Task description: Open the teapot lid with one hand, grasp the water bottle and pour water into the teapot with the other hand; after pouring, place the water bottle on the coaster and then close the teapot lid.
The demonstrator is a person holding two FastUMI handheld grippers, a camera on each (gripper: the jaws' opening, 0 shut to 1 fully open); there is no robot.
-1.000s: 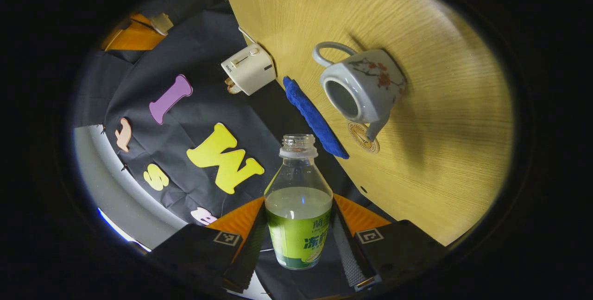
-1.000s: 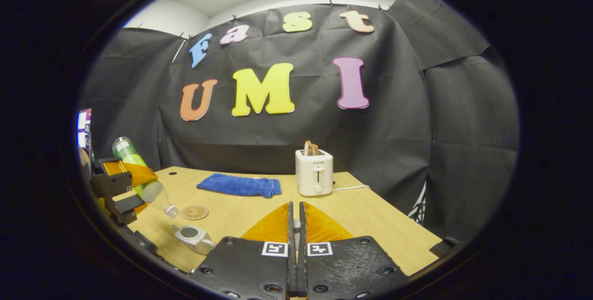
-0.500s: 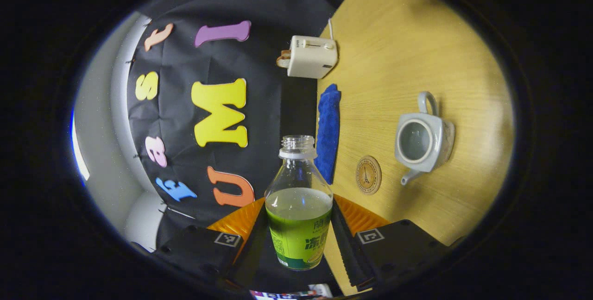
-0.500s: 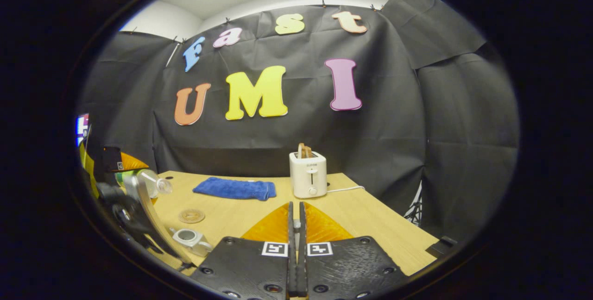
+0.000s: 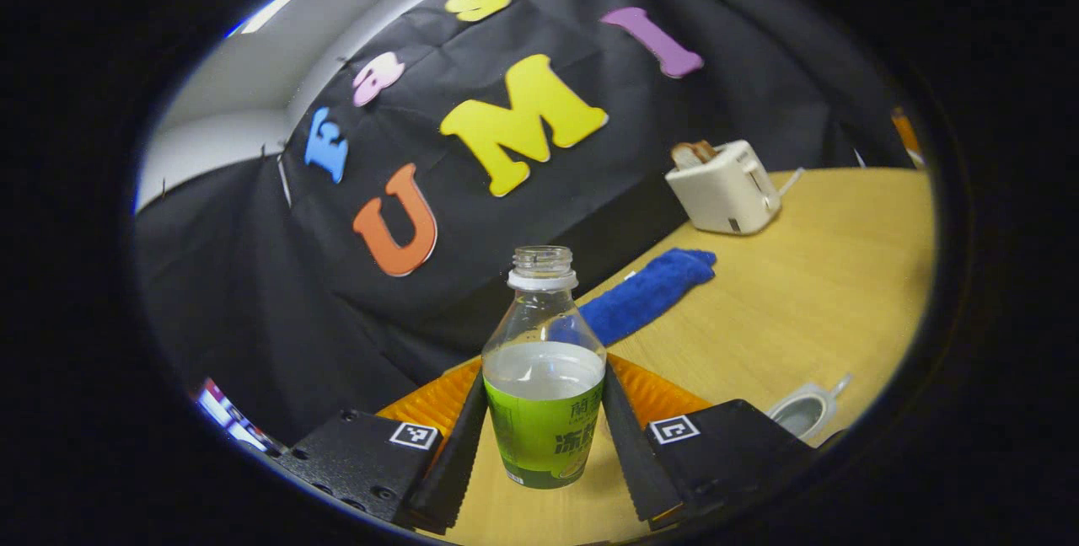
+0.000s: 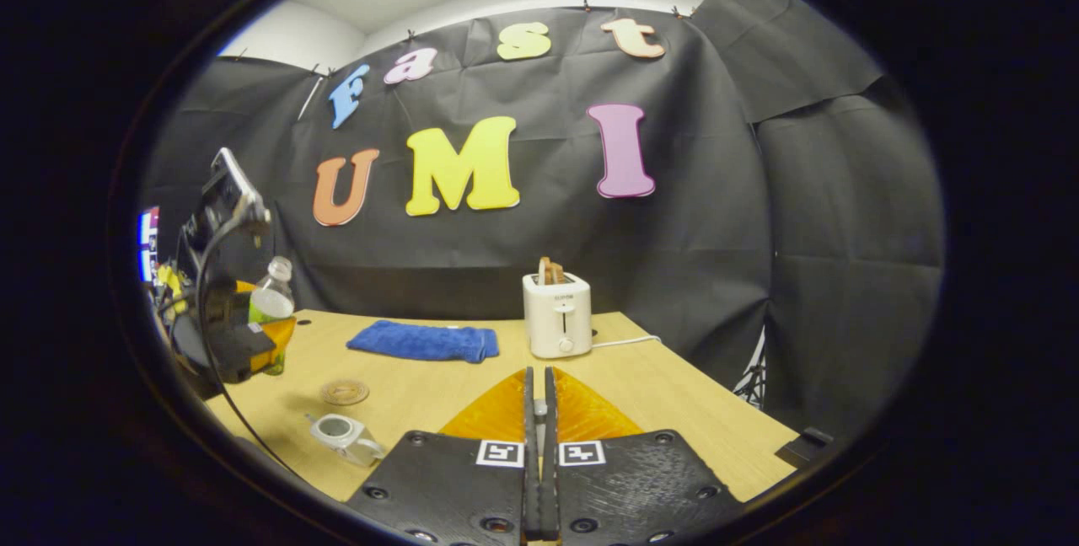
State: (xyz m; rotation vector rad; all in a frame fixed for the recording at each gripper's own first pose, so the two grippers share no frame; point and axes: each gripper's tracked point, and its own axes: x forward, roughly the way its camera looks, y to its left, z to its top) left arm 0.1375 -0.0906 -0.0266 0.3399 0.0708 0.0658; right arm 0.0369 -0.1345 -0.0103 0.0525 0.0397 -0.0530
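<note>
Holding water bottle (image 5: pixel 544 377) upright, left tool (image 5: pixel 544 445).

Water bottle (image 5: pixel 544 377) between the jaws: green label, print not legible. Toaster (image 6: pixel 556 323) beyond the jaws: brand mark unreadable.

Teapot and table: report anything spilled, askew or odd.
Nothing stands out. The teapot stands upright with its lid off, as the task requires, and no spill shows on the table. The left gripper holds the water bottle upright, near the coaster.

Wooden table (image 6: pixel 674 394) bears teapot (image 6: pixel 341 436), coaster (image 6: pixel 344 392), towel (image 6: pixel 421 341), toaster (image 6: pixel 556 323).
</note>
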